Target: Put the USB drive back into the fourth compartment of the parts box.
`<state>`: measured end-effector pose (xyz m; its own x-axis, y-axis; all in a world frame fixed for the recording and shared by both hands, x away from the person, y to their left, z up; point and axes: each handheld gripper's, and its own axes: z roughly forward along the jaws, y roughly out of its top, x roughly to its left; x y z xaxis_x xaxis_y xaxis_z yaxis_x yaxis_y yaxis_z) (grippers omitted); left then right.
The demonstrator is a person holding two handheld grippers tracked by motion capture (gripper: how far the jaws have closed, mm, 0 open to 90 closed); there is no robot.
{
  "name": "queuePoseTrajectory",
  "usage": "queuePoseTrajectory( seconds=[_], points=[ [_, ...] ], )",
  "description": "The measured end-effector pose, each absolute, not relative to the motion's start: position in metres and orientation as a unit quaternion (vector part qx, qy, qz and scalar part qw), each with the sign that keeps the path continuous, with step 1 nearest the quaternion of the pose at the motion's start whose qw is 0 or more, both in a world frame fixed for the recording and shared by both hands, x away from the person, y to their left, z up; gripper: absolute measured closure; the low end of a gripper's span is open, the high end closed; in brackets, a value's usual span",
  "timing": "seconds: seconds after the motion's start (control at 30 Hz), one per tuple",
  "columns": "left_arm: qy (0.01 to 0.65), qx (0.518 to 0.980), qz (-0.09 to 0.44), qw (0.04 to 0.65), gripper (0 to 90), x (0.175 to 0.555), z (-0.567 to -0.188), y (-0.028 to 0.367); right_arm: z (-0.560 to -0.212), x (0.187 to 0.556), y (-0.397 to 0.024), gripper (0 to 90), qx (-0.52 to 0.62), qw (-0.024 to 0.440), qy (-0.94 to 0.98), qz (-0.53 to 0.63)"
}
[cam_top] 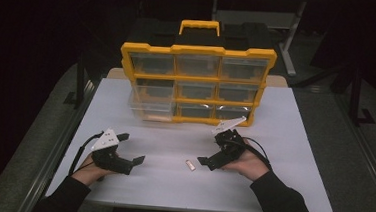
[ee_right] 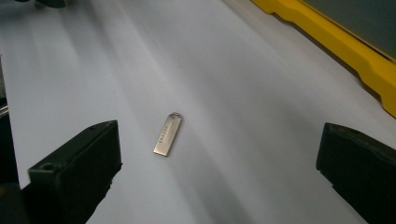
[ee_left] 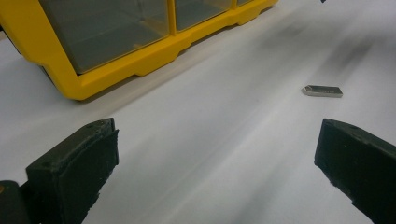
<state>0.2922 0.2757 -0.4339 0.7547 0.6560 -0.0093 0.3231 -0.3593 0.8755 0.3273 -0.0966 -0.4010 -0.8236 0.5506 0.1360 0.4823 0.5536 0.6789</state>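
Both my claws, left claw (cam_top: 134, 149) and right claw (cam_top: 210, 146), gape wide and empty; the metal USB stick (ee_right: 167, 134) lies ungrasped on the bench (cam_top: 282, 157).

White table (cam_top: 292, 158) (organizer (cam_top: 196, 84), USB stick (cam_top: 190, 165)).

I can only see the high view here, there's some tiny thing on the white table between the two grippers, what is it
Observer: A small flat silver metal USB stick, with a ring at one end.
Operator: Is either gripper holding it?
Observer: No. The right gripper has its jaws wide apart, with the stick lying on the white table ahead of them, nearer the left-hand jaw in that view.
Operator: And the left gripper?
Observer: The left gripper is open too; the stick sits ahead, off toward its right-hand jaw, and the yellow plastic drawer organizer beyond.
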Motion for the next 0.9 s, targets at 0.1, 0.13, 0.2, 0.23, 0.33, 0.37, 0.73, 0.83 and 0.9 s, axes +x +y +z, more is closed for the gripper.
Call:
queuePoseTrajectory(
  seconds=[0.1,0.13,0.2,0.23,0.33,0.37,0.73,0.83,0.9],
  points=[
    [0.304,0.806,0.175,0.477,0.0,0.292,-0.434,0.276,-0.401,0.328,-0.094,0.0,0.291,0.044,0.883,0.366],
    [0.304,0.806,0.175,0.478,0.0,0.292,-0.434,0.276,-0.402,0.328,-0.092,0.0,0.289,0.044,0.883,0.366],
    [0.304,0.806,0.175,0.478,0.0,0.292,-0.434,0.276,-0.401,0.328,-0.091,0.0,0.289,0.043,0.884,0.365],
    [0.303,0.806,0.175,0.478,0.0,0.292,-0.434,0.276,-0.401,0.329,-0.09,0.0,0.287,0.043,0.885,0.364],
    [0.304,0.806,0.175,0.478,0.0,0.292,-0.434,0.276,-0.4,0.329,-0.087,0.0,0.286,0.042,0.886,0.363],
    [0.304,0.806,0.174,0.478,0.0,0.292,-0.434,0.276,-0.4,0.33,-0.086,0.0,0.285,0.041,0.886,0.362],
    [0.303,0.806,0.174,0.478,0.0,0.292,-0.434,0.276,-0.399,0.333,-0.076,0.0,0.281,0.035,0.891,0.355],
    [0.303,0.806,0.174,0.478,0.0,0.292,-0.434,0.276,-0.4,0.334,-0.073,0.0,0.279,0.034,0.891,0.355],
    [0.303,0.806,0.174,0.478,0.0,0.292,-0.434,0.276,-0.4,0.334,-0.071,0.0,0.278,0.033,0.893,0.353]
  ],
)
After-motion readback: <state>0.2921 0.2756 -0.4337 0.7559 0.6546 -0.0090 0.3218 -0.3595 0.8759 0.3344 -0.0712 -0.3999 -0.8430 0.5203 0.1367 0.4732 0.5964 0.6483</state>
